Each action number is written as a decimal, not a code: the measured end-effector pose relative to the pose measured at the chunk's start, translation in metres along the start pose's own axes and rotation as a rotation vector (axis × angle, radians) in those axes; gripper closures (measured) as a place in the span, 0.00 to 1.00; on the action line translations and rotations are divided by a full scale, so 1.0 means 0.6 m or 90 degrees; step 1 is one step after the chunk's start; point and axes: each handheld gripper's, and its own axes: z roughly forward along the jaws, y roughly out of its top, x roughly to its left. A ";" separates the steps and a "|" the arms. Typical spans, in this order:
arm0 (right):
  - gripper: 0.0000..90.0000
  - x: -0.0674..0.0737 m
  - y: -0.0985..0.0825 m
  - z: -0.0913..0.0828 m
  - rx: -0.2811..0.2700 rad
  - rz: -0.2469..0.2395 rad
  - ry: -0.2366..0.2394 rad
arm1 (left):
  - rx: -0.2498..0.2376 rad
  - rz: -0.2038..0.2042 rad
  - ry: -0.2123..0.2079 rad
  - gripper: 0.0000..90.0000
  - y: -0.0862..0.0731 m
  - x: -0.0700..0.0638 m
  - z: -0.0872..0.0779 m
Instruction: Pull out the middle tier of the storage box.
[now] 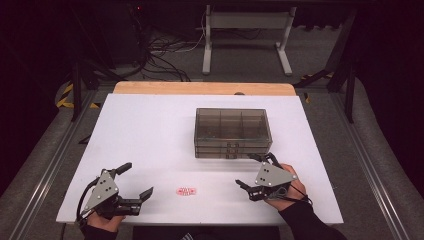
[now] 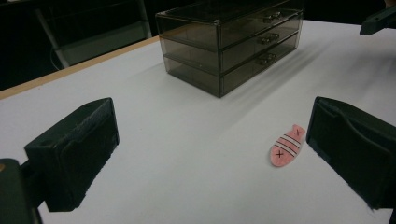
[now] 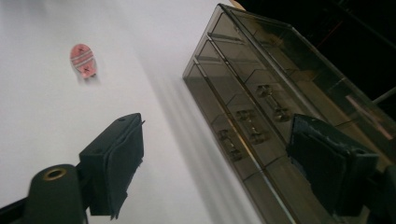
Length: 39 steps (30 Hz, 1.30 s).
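A smoky clear three-drawer box (image 1: 232, 132) stands on the white table (image 1: 150, 135), its handles facing me. A small pink fish-shaped piece (image 1: 186, 191) with stripes lies flat near the front edge, between my two grippers. My left gripper (image 1: 136, 180) rests at the front left, jaws wide apart with nothing between them; in its own view the fish piece (image 2: 286, 146) lies just inside the right jaw. My right gripper (image 1: 250, 172) hovers close in front of the box's right lower corner, open and empty. In the right gripper view the drawer handles (image 3: 252, 122) sit between its jaws.
A wooden strip (image 1: 205, 88) borders the table's far edge. Beyond it are a white stand's legs (image 1: 247, 40) and cables on the floor. Metal rails (image 1: 50, 165) run along both table sides. Bare white surface lies left of the box.
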 end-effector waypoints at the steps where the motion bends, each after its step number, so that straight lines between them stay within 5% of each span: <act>1: 0.24 0.003 0.003 -0.001 0.007 -0.024 -0.017 | -0.001 -0.002 -0.001 0.04 0.000 0.000 0.000; 22: 0.36 0.040 0.016 0.008 0.052 -0.228 -0.151 | 0.001 -0.002 -0.004 0.04 0.000 0.000 0.001; 35: 0.45 0.060 0.006 0.030 0.075 -0.357 -0.210 | 0.002 -0.004 -0.005 0.05 0.000 0.000 0.000; 39: 0.47 0.065 0.003 0.034 0.077 -0.375 -0.220 | 0.001 -0.003 -0.002 0.05 0.000 0.001 0.000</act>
